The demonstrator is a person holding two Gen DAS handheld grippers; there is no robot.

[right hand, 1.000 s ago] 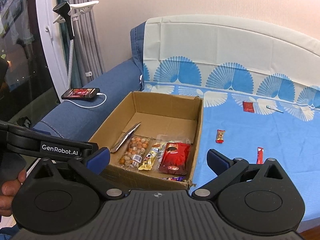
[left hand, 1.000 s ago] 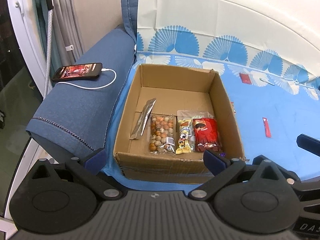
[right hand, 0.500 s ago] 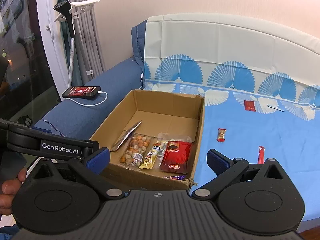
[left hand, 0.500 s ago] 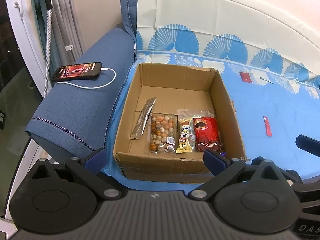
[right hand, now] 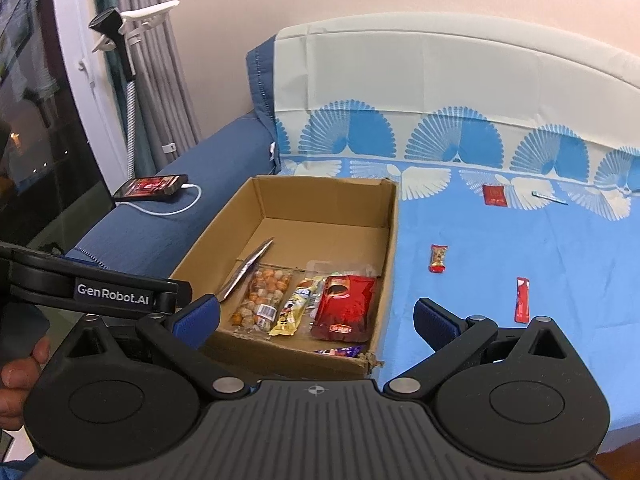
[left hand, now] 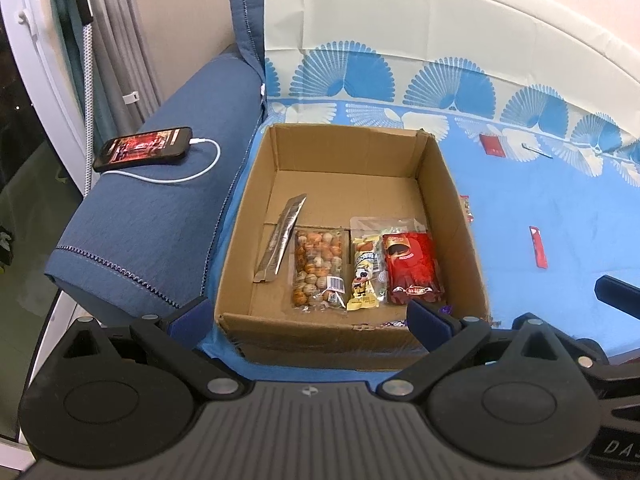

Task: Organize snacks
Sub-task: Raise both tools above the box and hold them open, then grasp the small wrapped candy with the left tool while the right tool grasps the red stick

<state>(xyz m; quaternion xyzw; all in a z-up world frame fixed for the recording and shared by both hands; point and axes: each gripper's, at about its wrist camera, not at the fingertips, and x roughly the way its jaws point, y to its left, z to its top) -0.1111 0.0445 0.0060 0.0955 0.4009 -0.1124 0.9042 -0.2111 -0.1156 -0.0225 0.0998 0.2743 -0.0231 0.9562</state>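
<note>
Both my left tongs [left hand: 308,316] and right tongs [right hand: 316,320] are spread and empty; reaching lower-right for the thin red stick [right hand: 522,300], I may pinch the sheet [right hand: 480,320].

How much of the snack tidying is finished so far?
Partly done. The brown cardboard box already holds the red foil pouch and the clear bag of round nuts. Both grippers are open, holding nothing. The small red-and-gold candy and the slim red stick packet remain on the blue sheet.

Box and loose snacks lying on a sofa

Four packets [left hand: 362,266] are lying side by side in the box [left hand: 452,184], toward its front; three more packets [right hand: 437,259] are lying on the seat to its right; a phone [left hand: 144,149] is resting on the armrest [left hand: 160,220] to its left.
</note>
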